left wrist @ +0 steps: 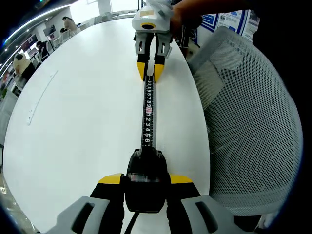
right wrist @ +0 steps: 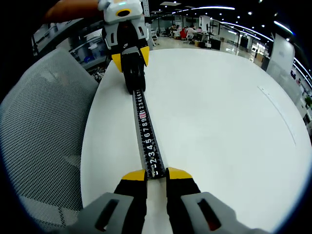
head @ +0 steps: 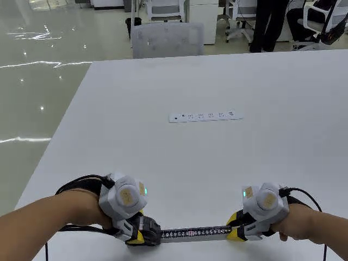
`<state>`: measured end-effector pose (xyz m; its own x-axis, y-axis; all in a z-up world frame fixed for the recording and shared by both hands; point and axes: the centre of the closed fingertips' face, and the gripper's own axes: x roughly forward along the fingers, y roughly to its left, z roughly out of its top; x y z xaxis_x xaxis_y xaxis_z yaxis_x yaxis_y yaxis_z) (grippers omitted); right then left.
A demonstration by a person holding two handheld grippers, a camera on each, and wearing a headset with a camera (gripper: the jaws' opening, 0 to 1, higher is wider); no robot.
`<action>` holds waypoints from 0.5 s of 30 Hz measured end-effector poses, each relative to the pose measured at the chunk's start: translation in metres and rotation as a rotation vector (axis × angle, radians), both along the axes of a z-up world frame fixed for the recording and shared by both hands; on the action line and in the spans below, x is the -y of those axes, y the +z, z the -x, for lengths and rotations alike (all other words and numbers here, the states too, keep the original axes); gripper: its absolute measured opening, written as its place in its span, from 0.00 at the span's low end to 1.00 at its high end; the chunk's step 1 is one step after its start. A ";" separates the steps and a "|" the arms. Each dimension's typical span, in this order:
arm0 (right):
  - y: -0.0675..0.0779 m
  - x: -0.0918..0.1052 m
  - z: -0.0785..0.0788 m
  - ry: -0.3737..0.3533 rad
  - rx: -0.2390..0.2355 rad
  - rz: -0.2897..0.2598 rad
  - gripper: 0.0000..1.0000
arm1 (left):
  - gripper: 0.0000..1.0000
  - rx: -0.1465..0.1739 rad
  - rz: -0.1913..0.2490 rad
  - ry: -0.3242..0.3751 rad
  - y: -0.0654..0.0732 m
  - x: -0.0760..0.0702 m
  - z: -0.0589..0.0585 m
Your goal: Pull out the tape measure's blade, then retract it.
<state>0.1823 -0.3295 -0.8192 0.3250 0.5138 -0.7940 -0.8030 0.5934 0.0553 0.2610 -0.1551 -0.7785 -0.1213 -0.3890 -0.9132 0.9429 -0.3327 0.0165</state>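
The blade (right wrist: 146, 126) stretches straight along the surface (right wrist: 219, 112) between the left gripper (left wrist: 146, 179), fingers (left wrist: 111, 179) clamped on the tape measure case (left wrist: 145, 163), and the right gripper (right wrist: 156, 174), fingers (right wrist: 134, 175) pinching its tip.

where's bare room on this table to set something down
Crowded along the near edge: left gripper, tape measure, blade, right gripper. Bare tabletop between them and the power strip, and beyond the strip to the far edge.

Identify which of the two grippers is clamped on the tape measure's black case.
The left gripper: its jaws close around the black case, while the right gripper pinches the tip of the extended blade.
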 end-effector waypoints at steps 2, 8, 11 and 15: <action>0.000 0.002 0.001 0.003 0.003 0.004 0.12 | 0.29 0.000 0.000 0.001 0.000 0.000 0.000; 0.000 0.010 0.001 -0.011 0.001 0.002 0.12 | 0.29 -0.001 0.002 0.005 0.000 0.000 0.000; -0.001 0.014 0.002 -0.018 -0.001 0.000 0.12 | 0.29 -0.001 0.002 0.006 0.000 0.000 0.000; 0.000 0.017 0.004 -0.020 -0.001 0.002 0.12 | 0.29 -0.001 0.002 0.007 0.000 0.000 0.000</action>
